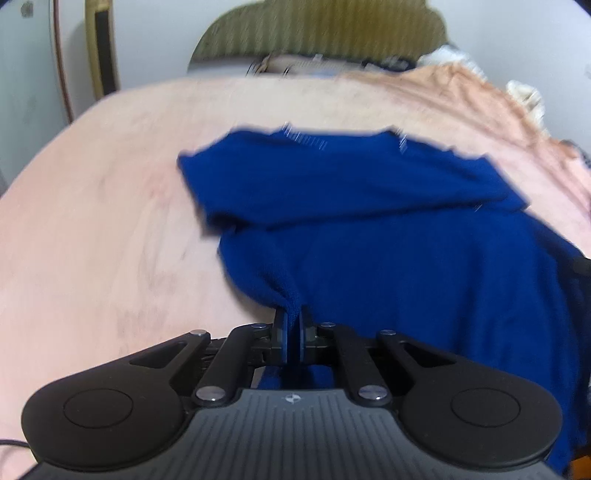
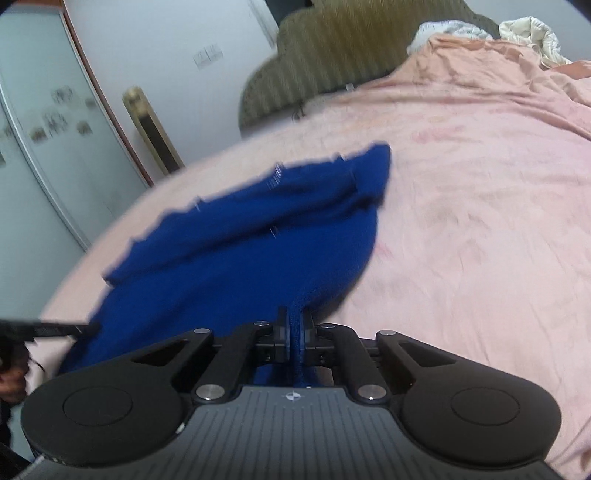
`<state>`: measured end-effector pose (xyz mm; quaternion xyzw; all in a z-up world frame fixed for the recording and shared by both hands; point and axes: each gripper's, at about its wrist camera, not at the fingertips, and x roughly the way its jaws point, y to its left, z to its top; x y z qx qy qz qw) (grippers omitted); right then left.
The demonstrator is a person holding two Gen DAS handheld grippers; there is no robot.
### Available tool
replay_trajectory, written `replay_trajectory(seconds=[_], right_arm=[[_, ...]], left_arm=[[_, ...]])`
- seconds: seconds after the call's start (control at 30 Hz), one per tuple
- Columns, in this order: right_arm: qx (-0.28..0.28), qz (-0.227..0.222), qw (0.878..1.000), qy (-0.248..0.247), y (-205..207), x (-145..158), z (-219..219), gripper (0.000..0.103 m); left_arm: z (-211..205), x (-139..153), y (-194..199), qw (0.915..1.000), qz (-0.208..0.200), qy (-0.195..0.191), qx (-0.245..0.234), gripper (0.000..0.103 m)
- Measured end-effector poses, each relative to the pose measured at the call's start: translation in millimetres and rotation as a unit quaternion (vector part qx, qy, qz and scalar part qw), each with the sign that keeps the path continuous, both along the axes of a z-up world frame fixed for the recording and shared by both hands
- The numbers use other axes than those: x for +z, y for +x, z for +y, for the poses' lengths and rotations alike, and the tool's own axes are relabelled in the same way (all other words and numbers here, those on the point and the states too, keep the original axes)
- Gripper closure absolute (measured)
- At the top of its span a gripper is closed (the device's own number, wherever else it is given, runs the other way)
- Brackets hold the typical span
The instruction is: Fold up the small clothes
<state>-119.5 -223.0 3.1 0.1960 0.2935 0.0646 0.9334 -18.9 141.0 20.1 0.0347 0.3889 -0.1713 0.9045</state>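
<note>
Left wrist view: left claw (image 1: 293, 325) clenched on bunched near edge of blue garment (image 1: 369, 229). Right wrist view: right claw (image 2: 294, 326) likewise clenched on fold of garment (image 2: 240, 251). Garment spread on pink bed (image 1: 92, 221), crumpled, far edge folded over itself. Beyond garment: bare pink sheet, then olive ribbed headboard (image 2: 332, 55); white bedding (image 2: 532, 33) bundled beside headboard.

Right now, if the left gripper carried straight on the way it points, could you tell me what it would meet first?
The left gripper is shut on the near edge of the blue garment, so it would likely push into that cloth first, with the pink bedcover underneath; depth is unclear.
</note>
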Motion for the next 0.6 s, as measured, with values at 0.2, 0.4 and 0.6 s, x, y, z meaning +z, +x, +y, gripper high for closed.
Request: replay_trajectory(seconds=[0.2,0.4,0.6], right_arm=[[0.001,-0.056,0.998,0.018,15,38,-14,0.095],[-0.038,-0.082,0.996,-0.025,62,50,-21,0.095],[-0.103,-0.032,0.992,-0.066,108,19,-37,0.087]], left_arm=[[0,36,23,0.9986,-0.028,-0.044,0.013,0.098],[-13,33,66,0.9961,-0.066,-0.003,0.059,0.098],[-24,2,98,0.9952,-0.040,0.042,0.079,0.094]])
